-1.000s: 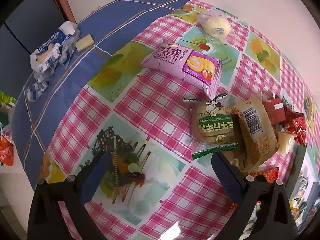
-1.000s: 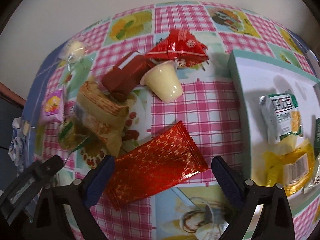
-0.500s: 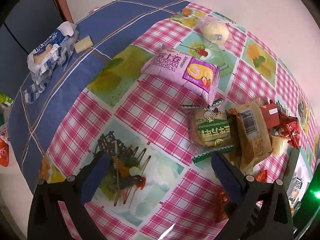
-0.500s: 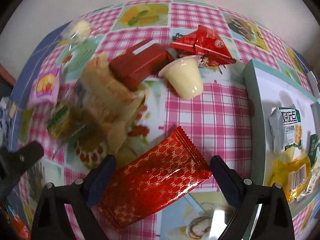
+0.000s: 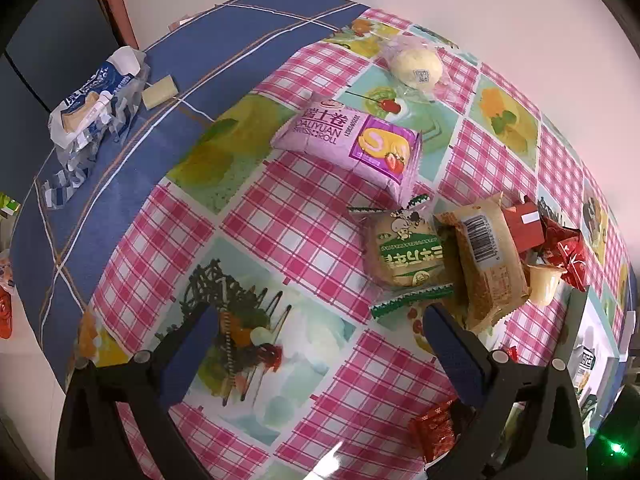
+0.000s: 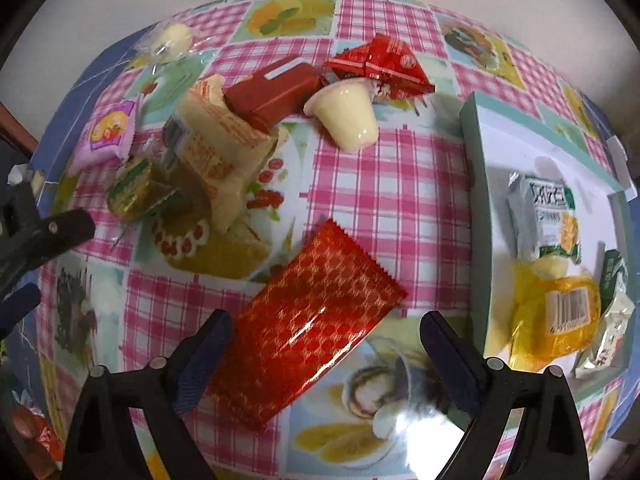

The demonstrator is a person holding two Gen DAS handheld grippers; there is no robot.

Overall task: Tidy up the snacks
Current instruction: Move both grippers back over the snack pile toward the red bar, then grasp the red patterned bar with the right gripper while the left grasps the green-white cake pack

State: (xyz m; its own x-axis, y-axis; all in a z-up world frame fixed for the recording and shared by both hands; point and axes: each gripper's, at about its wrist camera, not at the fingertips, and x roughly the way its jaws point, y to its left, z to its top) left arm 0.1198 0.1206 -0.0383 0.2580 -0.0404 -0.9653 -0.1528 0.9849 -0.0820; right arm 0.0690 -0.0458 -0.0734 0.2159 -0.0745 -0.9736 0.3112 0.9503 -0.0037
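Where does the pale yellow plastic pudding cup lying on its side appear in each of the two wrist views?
Left wrist view: the pale yellow plastic pudding cup lies at the right edge, past the snack pile.
Right wrist view: upper centre, on its side.
Shared landmark: the dark red carton right beside it.

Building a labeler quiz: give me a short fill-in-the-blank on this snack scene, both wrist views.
1. The right hand-held gripper is open, with the shiny ____ packet between its fingers.
2. The pudding cup lies on its ____.
3. The yellow packet lies inside the ____.
4. The left hand-held gripper holds ____.

Missing words: red; side; tray; nothing
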